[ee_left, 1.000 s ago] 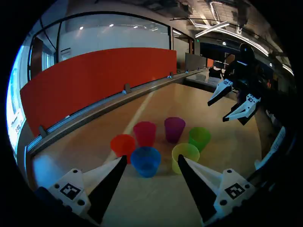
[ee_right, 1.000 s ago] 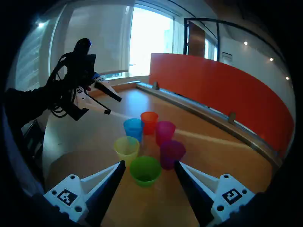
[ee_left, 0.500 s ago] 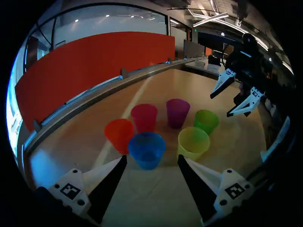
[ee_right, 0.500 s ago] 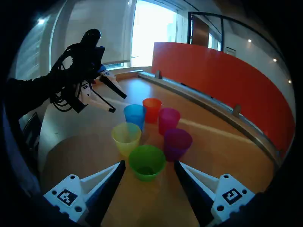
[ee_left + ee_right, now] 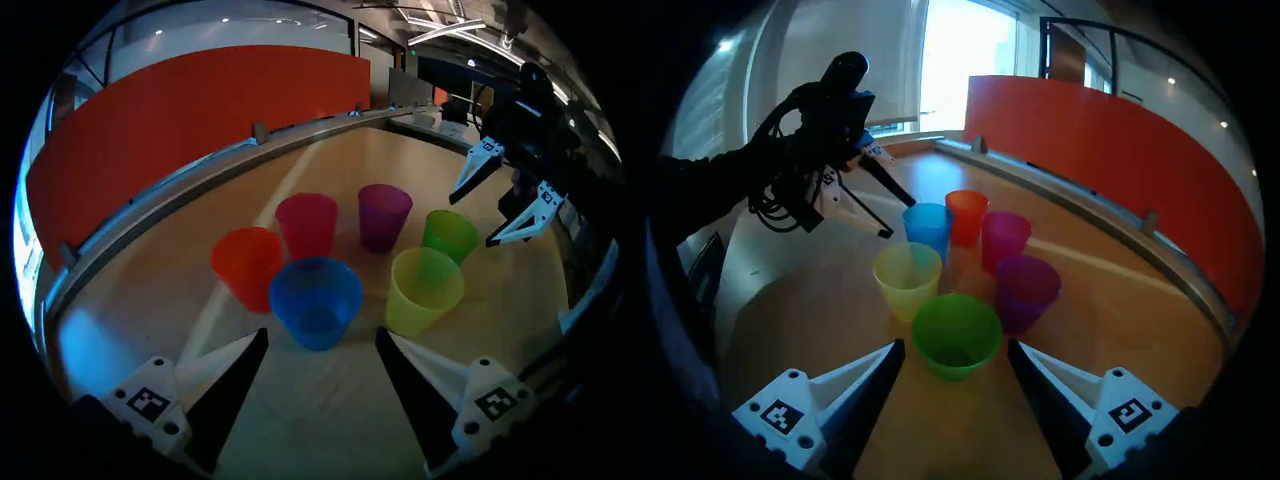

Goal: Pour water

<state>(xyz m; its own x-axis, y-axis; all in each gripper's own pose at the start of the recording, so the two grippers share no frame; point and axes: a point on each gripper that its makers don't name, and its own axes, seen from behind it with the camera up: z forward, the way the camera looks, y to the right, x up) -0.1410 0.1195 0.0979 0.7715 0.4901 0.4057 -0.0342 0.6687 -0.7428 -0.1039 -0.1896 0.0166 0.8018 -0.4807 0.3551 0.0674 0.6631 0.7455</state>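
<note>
With the left tool (image 5: 320, 332) and the right tool (image 5: 954, 344) both spread wide and empty, the translucent blue plastic cup (image 5: 314, 300) and translucent green plastic cup (image 5: 956, 334) stand nearest them respectively on the wooden surface (image 5: 320, 416), likely light, thin-walled and tippy, best pinched gently mid-wall.

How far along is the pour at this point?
Done: nothing visible; all six cups stand upright on the table, none gripped. In hand: the left gripper, open, points at the blue cup; the right gripper, open, at the green cup. Left: grasp, lift, pour. Whether any cup holds water is unclear.
</note>
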